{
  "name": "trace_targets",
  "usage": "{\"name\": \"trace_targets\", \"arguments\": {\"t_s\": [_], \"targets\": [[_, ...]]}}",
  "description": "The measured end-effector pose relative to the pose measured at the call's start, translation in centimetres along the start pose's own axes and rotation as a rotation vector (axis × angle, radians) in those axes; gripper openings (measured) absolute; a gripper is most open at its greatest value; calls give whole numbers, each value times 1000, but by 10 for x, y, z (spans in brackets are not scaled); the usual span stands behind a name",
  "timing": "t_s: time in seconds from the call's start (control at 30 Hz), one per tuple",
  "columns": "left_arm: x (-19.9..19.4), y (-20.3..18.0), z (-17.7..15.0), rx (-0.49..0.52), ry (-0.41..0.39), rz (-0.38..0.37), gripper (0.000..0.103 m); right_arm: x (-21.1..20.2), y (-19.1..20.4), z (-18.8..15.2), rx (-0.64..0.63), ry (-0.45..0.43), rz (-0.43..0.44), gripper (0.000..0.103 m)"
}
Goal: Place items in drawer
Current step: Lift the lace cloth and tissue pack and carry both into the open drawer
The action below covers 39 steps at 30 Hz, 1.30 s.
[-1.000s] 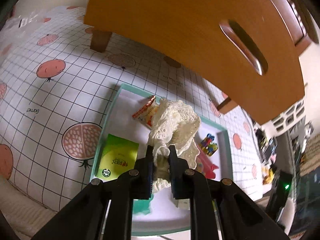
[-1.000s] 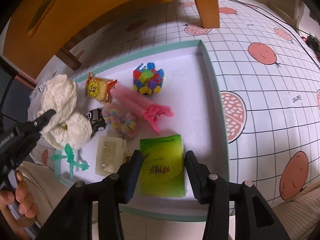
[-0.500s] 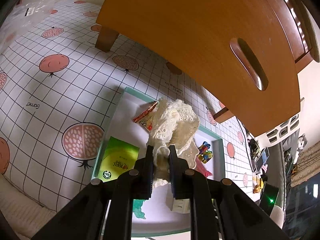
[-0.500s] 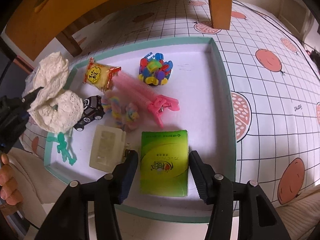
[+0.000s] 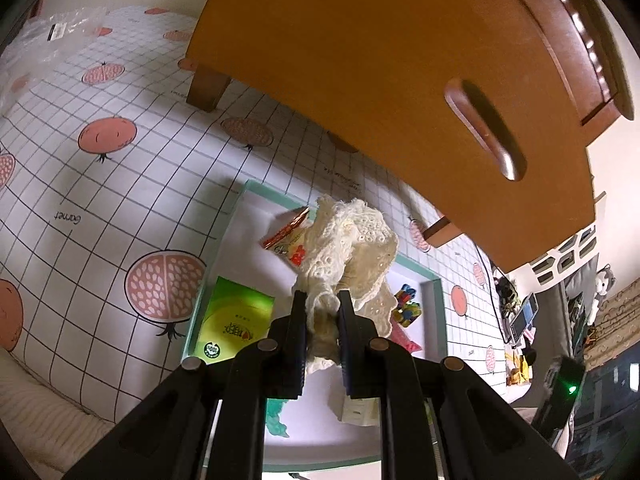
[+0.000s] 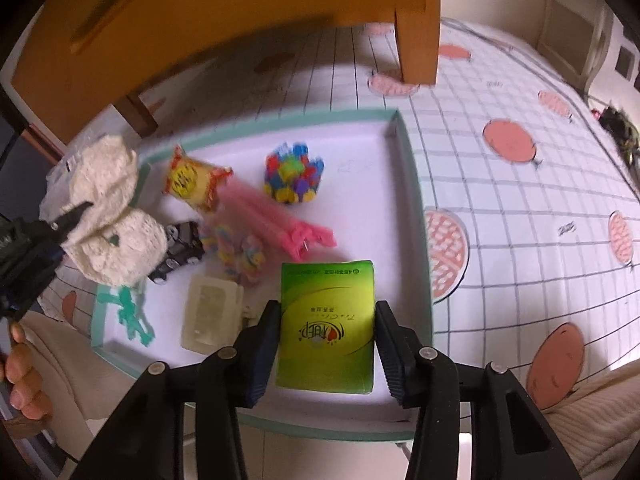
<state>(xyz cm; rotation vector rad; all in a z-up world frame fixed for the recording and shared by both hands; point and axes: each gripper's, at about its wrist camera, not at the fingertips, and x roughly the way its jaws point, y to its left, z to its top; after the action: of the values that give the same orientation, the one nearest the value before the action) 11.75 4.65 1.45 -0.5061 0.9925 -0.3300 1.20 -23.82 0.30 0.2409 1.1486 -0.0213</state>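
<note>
My left gripper (image 5: 322,300) is shut on a cream lace cloth (image 5: 348,240), which hangs above the white tray (image 5: 240,216). The right wrist view shows the same cloth (image 6: 108,208) lifted at the tray's left end. Overhead is the orange wooden drawer front (image 5: 380,60) with its slot handle (image 5: 484,128). My right gripper (image 6: 326,316) stands open, one finger on each side of the green box (image 6: 328,324) lying in the tray (image 6: 412,184).
Also in the tray: a snack packet (image 6: 192,180), colourful block ball (image 6: 294,178), pink clips (image 6: 280,220), black toy car (image 6: 180,250), candy rings (image 6: 236,252), pale plastic case (image 6: 208,312), teal figure (image 6: 128,312). Wooden leg (image 6: 416,28) stands behind. A hand (image 6: 24,372) is at left.
The left gripper has lifted the lace cloth higher, toward the drawer front. The right gripper has closed in on the green box, which now sits between its open fingers.
</note>
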Motion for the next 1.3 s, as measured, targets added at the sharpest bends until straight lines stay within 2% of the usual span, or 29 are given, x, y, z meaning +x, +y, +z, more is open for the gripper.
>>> {"name": "trace_targets", "arguments": {"t_s": [0.13,0.43,0.57,0.7,0.87,1.0,1.3], "targets": [[-21,-13,2,37,-41,-37,14,-27,8,12,-2,-68,22,49],[-100,-61,29,136,-226,-182,14,-123,33,59,-49,-307,95,49],[-132,-87,55,192,-310,-209,14,-167,44,89,-74,-411,119,49],[-153,-104,89,205,-370,-233,14,-196,52,124,-88,-470,130,49],[-164,-122,130,224,-424,-216,14,-219,61,161,-113,-516,121,49],[-162,-132,148,246,-431,-174,14,-224,67,185,-125,-515,98,49],[-114,-131,166,203,-324,-62,14,-193,74,214,-117,-416,45,49]]}}
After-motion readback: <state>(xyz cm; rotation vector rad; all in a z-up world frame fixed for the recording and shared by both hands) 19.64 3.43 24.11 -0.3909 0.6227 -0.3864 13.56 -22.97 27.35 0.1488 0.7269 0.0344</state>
